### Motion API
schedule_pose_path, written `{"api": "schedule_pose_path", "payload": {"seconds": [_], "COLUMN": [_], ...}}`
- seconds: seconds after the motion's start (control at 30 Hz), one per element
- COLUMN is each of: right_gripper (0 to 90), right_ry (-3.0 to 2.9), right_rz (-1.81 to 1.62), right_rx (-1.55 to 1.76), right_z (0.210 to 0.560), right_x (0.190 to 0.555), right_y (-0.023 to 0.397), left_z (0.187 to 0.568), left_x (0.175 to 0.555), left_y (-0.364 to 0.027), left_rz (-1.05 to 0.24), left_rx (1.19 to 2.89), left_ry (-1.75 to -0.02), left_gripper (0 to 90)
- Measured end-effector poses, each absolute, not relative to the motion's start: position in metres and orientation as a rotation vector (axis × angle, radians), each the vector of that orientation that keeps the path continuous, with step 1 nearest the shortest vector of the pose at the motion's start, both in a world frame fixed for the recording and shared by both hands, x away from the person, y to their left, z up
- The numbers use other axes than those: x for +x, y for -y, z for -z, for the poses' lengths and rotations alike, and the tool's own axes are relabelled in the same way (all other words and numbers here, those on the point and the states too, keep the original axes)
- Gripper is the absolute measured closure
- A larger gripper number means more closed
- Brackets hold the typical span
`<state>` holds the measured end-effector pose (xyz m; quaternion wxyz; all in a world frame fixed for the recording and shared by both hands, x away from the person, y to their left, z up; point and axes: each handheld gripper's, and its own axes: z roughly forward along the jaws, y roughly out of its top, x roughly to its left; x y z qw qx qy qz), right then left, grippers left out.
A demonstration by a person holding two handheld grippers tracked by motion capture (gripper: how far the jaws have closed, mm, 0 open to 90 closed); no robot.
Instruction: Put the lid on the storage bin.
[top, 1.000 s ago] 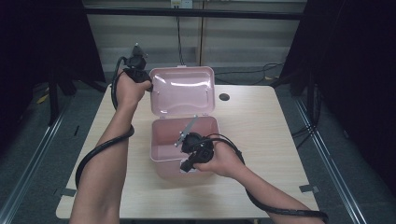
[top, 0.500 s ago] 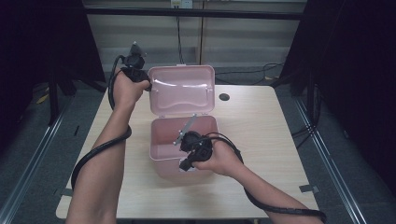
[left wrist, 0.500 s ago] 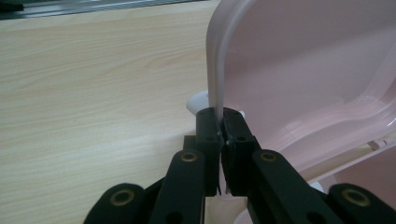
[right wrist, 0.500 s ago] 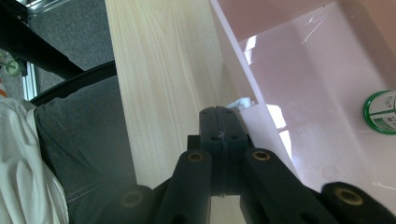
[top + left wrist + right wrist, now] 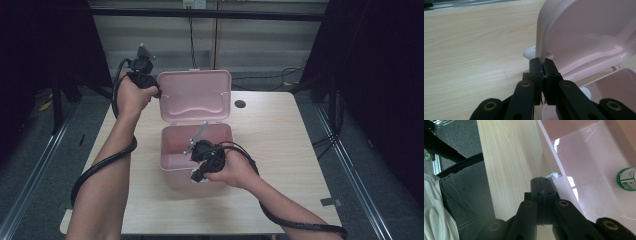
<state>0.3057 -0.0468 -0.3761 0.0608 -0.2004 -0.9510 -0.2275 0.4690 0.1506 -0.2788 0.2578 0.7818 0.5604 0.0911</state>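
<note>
On my light wooden table [image 5: 280,150] the pink box [image 5: 175,165] sits mid-table as before, its lid [image 5: 195,95] standing a touch more upright than a second ago. My left gripper [image 5: 543,65] stays clamped on the lid's edge. My right gripper [image 5: 542,185] hasn't moved, jaws clenched empty at the box's near wall. A green-capped bottle [image 5: 627,179] lies inside.

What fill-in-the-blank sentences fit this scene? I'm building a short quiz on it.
1. The left gripper is shut on the edge of the pink box's ____.
2. The lid stands ____, so the box shows its inside.
3. Inside the box lies a small container with a ____ rim.
4. The right gripper, beside the box's wall, holds ____.

Missing words: lid; open; green; nothing
</note>
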Motion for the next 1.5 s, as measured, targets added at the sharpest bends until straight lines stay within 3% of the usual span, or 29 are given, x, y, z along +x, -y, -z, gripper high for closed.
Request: {"api": "schedule_pose_path", "payload": {"seconds": [1.5], "right_gripper": [90.0], "right_ry": [2.873], "right_rz": [0.708], "right_rx": [-0.704], "right_z": [0.376], "right_x": [0.319], "right_y": [0.041], "left_z": [0.269], "left_x": [0.45], "left_y": [-0.156], "left_rz": [-0.309], "left_rx": [2.178], "left_ry": [-1.472], "left_gripper": [87.7]}}
